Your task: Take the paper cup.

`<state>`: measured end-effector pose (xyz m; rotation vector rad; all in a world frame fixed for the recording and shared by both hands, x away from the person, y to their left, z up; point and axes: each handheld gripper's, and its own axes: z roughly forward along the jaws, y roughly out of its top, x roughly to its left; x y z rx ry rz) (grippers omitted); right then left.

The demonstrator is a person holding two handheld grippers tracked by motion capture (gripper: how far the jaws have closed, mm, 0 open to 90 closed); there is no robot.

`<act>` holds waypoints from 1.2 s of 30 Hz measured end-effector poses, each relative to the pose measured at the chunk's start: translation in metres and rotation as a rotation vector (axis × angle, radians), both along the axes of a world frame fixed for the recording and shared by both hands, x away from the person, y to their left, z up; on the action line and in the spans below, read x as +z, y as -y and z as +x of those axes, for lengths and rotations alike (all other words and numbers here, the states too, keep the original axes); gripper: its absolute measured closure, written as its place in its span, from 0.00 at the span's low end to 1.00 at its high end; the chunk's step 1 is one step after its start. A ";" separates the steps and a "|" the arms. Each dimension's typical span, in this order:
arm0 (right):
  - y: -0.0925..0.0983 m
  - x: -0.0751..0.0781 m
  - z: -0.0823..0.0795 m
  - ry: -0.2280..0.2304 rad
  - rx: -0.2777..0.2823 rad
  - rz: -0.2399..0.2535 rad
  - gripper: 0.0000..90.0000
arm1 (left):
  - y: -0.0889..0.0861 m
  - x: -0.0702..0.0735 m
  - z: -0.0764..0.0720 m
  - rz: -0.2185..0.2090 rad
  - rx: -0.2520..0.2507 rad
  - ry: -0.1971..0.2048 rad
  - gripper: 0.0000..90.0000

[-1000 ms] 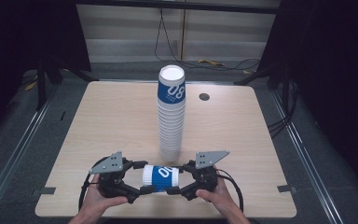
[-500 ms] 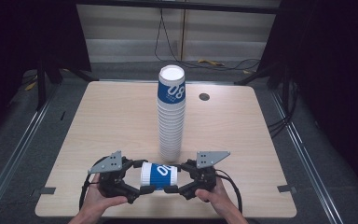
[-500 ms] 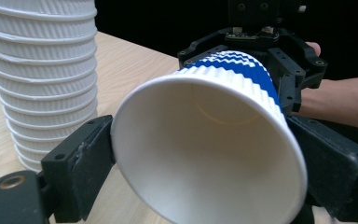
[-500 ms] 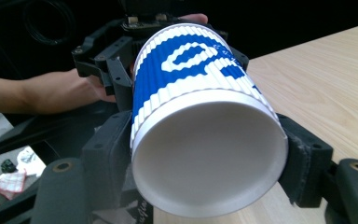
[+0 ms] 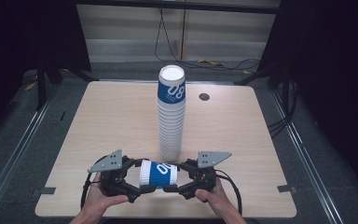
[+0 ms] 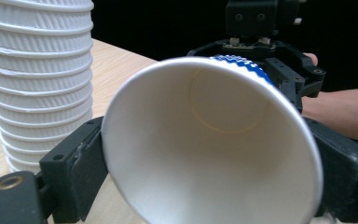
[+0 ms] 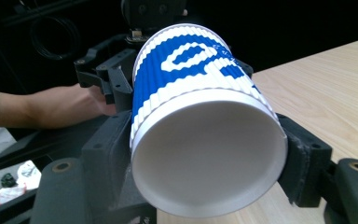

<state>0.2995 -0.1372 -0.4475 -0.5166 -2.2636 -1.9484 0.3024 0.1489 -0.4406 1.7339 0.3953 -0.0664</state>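
A blue-and-white ribbed paper cup [image 5: 158, 173] lies on its side just above the table's near edge, held between both grippers. My left gripper [image 5: 143, 176] is shut on its rim end, and the left gripper view looks into the cup's white inside [image 6: 214, 140] with a jaw on each side. My right gripper [image 5: 173, 177] is shut on its base end, and the right gripper view faces the cup's bottom [image 7: 205, 158]. Just behind stands a tall stack of the same cups [image 5: 171, 116], upright at the table's middle.
The wooden table [image 5: 98, 116] has a small round dark hole [image 5: 204, 97] at the back right. The stack's ribbed white rims [image 6: 37, 79] rise close on the left of the left gripper view. Dark floor and cables surround the table.
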 end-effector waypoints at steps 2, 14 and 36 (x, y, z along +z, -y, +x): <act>-0.001 0.000 0.000 0.005 0.000 0.006 0.32 | 0.001 0.000 0.000 -0.004 -0.004 -0.009 0.11; -0.001 0.000 0.001 -0.019 0.014 0.023 0.32 | 0.000 0.002 0.002 -0.026 -0.027 -0.029 0.13; -0.005 -0.001 0.003 -0.074 -0.012 -0.064 0.15 | -0.008 0.003 0.003 -0.025 -0.050 -0.044 0.18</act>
